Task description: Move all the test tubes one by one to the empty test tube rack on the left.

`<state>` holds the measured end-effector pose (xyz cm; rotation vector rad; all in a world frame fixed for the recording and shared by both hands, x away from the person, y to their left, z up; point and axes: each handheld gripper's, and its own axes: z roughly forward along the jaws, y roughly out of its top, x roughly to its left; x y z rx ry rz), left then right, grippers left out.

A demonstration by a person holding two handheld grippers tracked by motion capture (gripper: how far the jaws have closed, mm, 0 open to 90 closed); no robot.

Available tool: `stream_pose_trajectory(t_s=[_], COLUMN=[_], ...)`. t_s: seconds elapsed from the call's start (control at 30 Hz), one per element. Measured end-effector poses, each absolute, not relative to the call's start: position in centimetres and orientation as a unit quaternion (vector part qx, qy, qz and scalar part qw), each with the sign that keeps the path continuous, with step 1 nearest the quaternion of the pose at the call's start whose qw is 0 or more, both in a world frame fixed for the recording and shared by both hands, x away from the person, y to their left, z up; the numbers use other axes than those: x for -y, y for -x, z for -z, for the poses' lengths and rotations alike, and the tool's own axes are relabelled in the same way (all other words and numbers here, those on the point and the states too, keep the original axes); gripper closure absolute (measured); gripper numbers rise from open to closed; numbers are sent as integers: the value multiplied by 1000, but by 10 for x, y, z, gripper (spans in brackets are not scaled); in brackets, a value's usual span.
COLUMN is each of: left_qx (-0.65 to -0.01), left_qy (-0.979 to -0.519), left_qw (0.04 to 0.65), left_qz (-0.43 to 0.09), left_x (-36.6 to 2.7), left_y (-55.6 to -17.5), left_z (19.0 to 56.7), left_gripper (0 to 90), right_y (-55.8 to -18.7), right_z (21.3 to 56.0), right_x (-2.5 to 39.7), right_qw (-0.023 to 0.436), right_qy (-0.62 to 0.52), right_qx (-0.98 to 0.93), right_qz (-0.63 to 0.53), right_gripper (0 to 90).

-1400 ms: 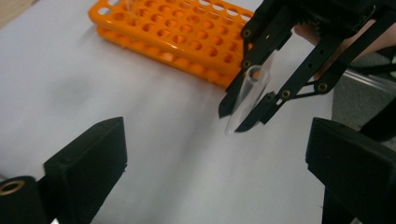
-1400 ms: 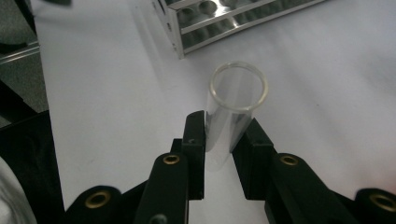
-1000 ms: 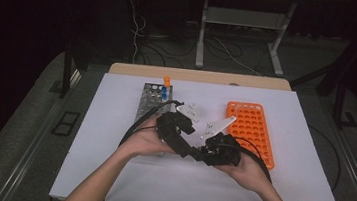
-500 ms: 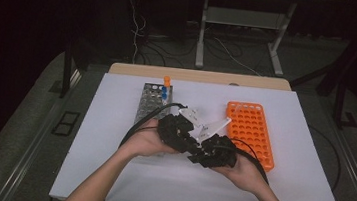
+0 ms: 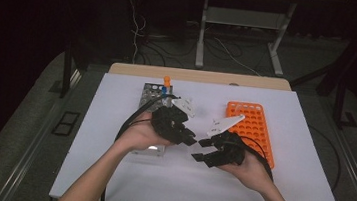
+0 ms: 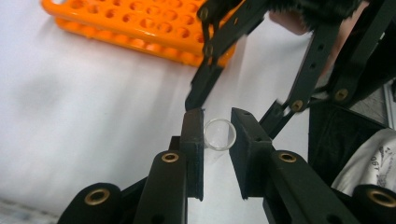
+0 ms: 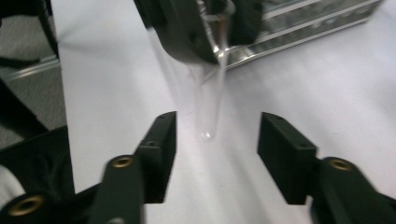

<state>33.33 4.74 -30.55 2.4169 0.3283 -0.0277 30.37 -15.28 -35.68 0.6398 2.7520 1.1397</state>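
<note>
This looks like a laboratory test bench set up for recording. A white desk [image 5: 113, 124] carries lab ware: an orange tube rack [image 5: 254, 123] full of round holes beyond and to the right of the jaws, a metal tube rack [image 5: 153, 94] beyond the left jaws with an orange-capped tube [image 5: 167, 82] standing in it, and a clear glass test tube [image 7: 208, 107] between the jaws. Past the desk, cables [image 5: 138, 31] trail over a dark floor beneath another bench's grey legs [image 5: 202, 32].
</note>
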Motion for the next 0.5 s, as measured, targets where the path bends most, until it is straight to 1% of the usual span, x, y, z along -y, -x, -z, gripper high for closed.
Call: stream_pose_trajectory(t_s=[0.07, 0.13, 0.2, 0.27, 0.33, 0.4, 0.5], left_qx=[-128, -134, -139, -142, -148, -153, -162], left_qy=[-930, -930, -929, -929, -927, -926, -925], left_qw=[343, 343, 344, 343, 345, 344, 344], left_qz=[5, 0, -3, -8, -13, -18, -25], left_x=[-50, -53, -56, -60, -64, -68, -74], left_y=[-335, -337, -339, -341, -343, -346, -350], left_z=[302, 299, 297, 294, 291, 288, 284], left_gripper=[744, 744, 744, 744, 744, 744, 744], right_y=[-305, -306, -307, -308, -308, -309, -310], right_z=[354, 351, 349, 347, 345, 344, 342], right_x=[158, 163, 169, 174, 180, 186, 194], right_qw=[51, 52, 55, 55, 64, 64, 66], right_qy=[-224, -234, -243, -247, -252, -259, -269], right_qx=[-894, -887, -880, -876, -869, -864, -858], right_qz=[-384, -395, -404, -411, -422, -427, -433], right_gripper=[327, 267, 176, 108, 104, 4, 2])
